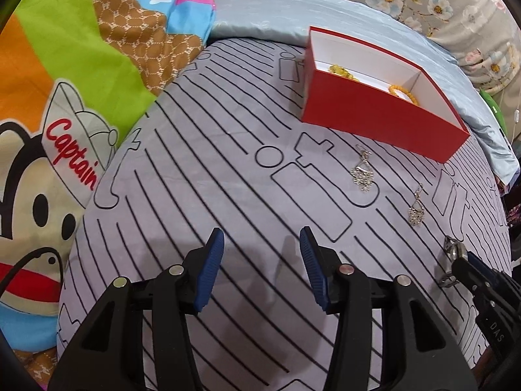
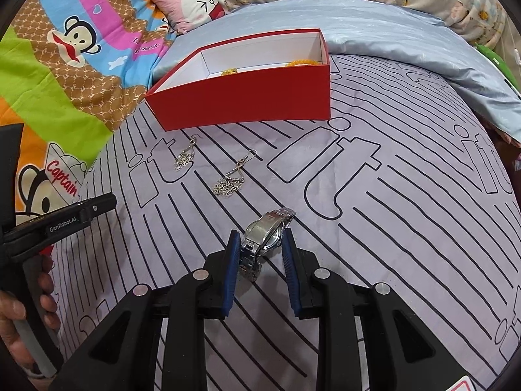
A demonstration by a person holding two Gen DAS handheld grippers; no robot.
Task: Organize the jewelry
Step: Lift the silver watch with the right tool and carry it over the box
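Note:
My right gripper point(image 2: 260, 239) is shut on a silver metal watch point(image 2: 264, 228), pinched on edge between the blue pads just above the striped sheet. Beyond it lie two silver filigree earrings point(image 2: 184, 159) point(image 2: 229, 184). Behind them stands an open red box point(image 2: 244, 97) holding yellow bead bracelets point(image 2: 301, 62). My left gripper point(image 1: 262, 238) stands open over bare sheet, with nothing between its fingers. In the left wrist view the earrings point(image 1: 361, 171) point(image 1: 416, 210) lie to its right front, in front of the red box point(image 1: 374, 110). The watch point(image 1: 451, 247) shows at the right edge.
The lilac striped sheet point(image 2: 407, 211) covers a bed. A bright cartoon blanket point(image 1: 65, 81) is bunched at the left, and a pale blue cover point(image 2: 374, 22) with floral bedding lies behind the box. A hand point(image 2: 19, 312) holds the left gripper's handle at the left edge.

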